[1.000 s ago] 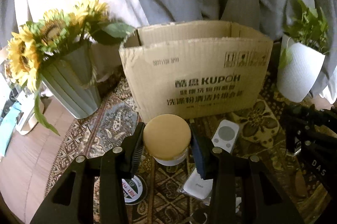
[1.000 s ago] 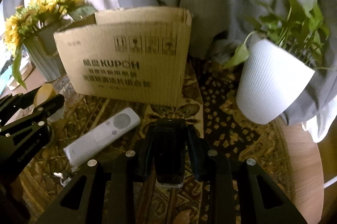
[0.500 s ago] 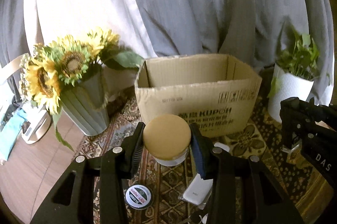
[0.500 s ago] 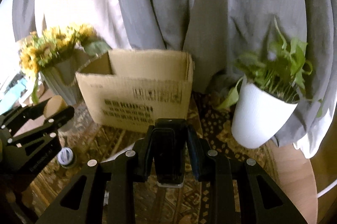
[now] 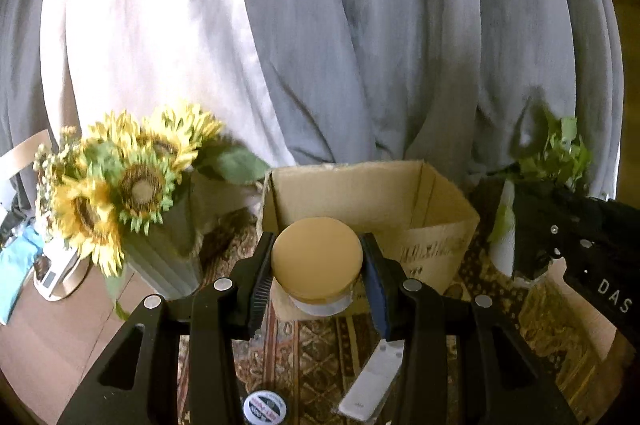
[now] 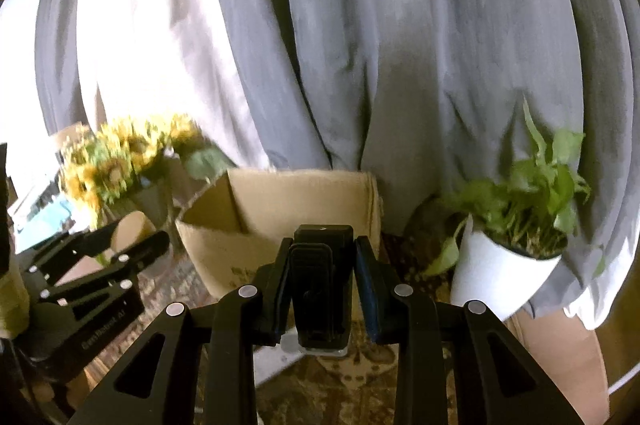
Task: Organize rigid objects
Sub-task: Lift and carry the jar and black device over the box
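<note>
The left gripper [image 5: 316,281] is clamping a stiff round wooden-lidded glass jar [image 5: 317,259] by its lid, likely breakable; the right gripper [image 6: 322,289] is pinching a rigid black clip-like block [image 6: 322,285].

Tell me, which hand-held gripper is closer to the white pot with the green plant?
The right hand-held gripper. It hangs just left of the white pot, holding a black object. The left hand-held gripper with its jar sits farther off, past the cardboard box.

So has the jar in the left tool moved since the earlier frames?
Yes. The jar, gripped by the left tool, has risen: its lid now overlaps the cardboard box opening rather than sitting below the box front.
</note>
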